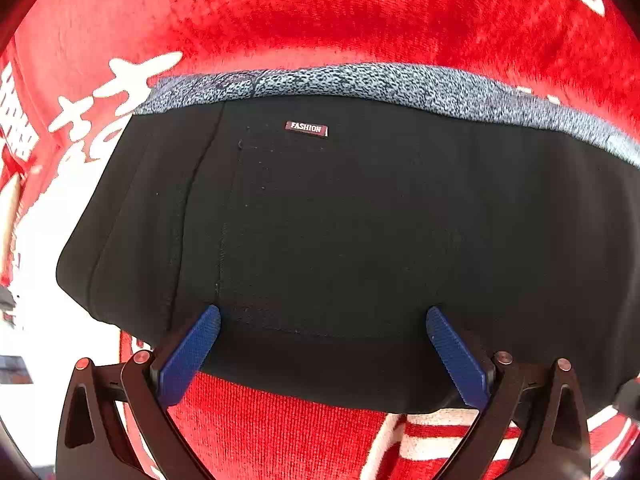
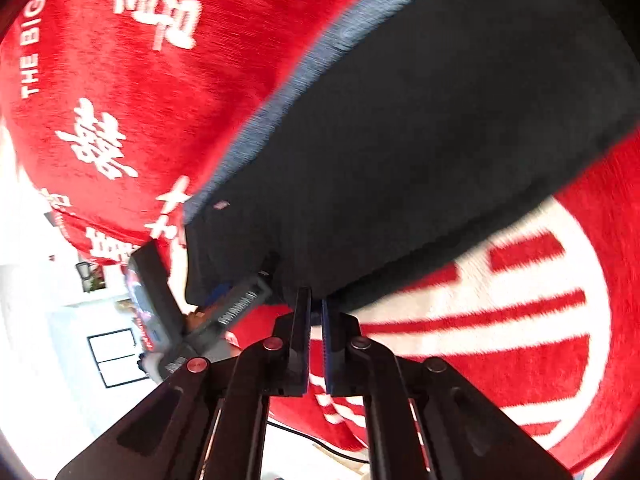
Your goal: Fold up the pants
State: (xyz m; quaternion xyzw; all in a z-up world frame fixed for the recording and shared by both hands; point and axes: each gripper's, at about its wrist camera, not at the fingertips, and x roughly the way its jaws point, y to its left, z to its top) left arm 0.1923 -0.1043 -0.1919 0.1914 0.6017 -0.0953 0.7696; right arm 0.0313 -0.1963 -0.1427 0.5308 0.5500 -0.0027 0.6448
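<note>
label on pants: small dark red tab [image 1: 306,129] reading "fashion" in white caps, sitting just under the waistband

writing on blanket: the red blanket [image 1: 360,20] has big white characters i can't read, plus "the big" in white at the left edge of my right view, cut off after that

pants: black pants [image 1: 360,220] lying flat on the blanket, speckled grey waistband [image 1: 360,80] along the far edge

long axis: in my left view the pants run left to right across the frame, waistband side away from me, folded near edge toward me; in my right view they run diagonally from lower left to upper right

left gripper [image 1: 323,356]: my 2 blue pads [image 1: 188,360] stand wide apart over the near edge of the pants, nothing pinched between them

right gripper [image 2: 316,308]: fingers drawn together to a thin slit, tips right at the near hem of the pants; can't tell if any cloth is actually caught in there

other stuff: my left gripper's body shows at the pants' lower left corner in the right view
</note>
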